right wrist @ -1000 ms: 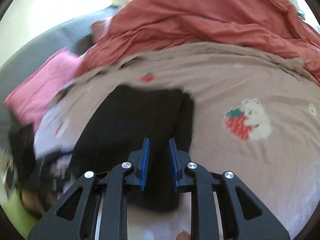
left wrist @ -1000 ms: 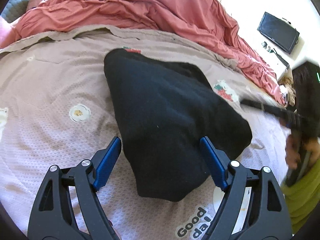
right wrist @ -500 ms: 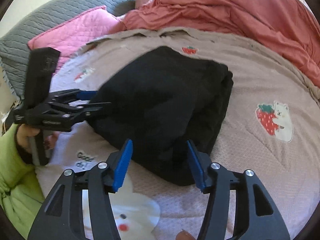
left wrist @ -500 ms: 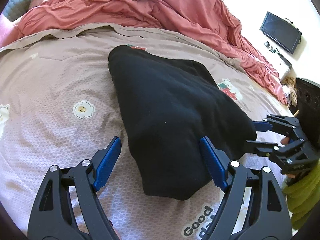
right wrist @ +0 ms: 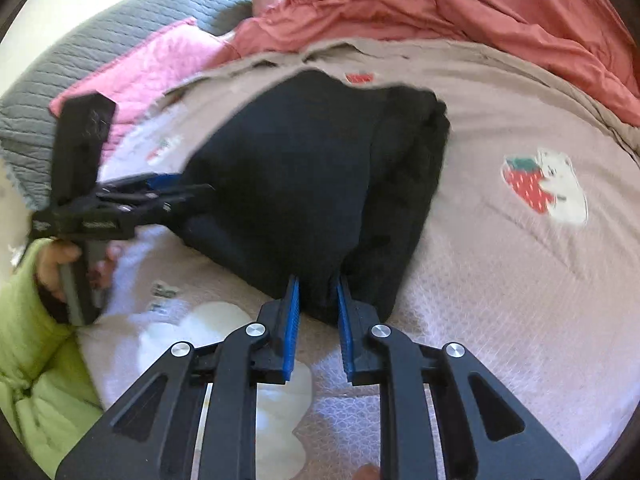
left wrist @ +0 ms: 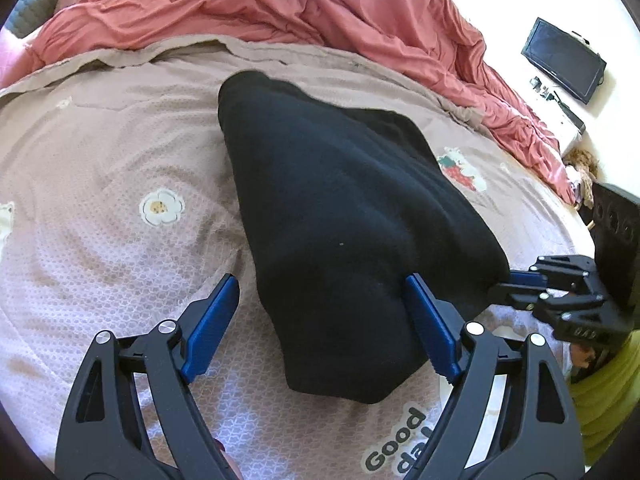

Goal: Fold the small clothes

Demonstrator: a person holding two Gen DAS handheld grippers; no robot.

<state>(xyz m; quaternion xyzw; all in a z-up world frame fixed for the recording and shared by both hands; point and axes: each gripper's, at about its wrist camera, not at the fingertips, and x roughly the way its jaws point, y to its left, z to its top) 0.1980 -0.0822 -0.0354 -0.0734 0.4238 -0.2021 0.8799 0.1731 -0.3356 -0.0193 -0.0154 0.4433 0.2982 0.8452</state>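
Observation:
A folded black garment (left wrist: 344, 216) lies on the taupe printed bedspread (left wrist: 100, 168); it also shows in the right wrist view (right wrist: 304, 184). My left gripper (left wrist: 320, 320) is open, its jaws set wide astride the garment's near corner. It shows at the left of the right wrist view (right wrist: 172, 194), beside the garment's left edge. My right gripper (right wrist: 318, 300) is shut on the garment's near edge, with black cloth pinched between its blue pads. It shows at the right of the left wrist view (left wrist: 520, 284).
A rumpled coral duvet (left wrist: 320, 12) fills the back of the bed. A pink quilted pillow (right wrist: 152, 68) and grey headboard cushion (right wrist: 60, 76) lie at the left. A wall screen (left wrist: 564, 60) hangs at the far right. My green sleeve (right wrist: 36, 340) is at lower left.
My right gripper, open half a second ago, has moved forward and closed on the garment's near edge. The left gripper stays open and almost still.

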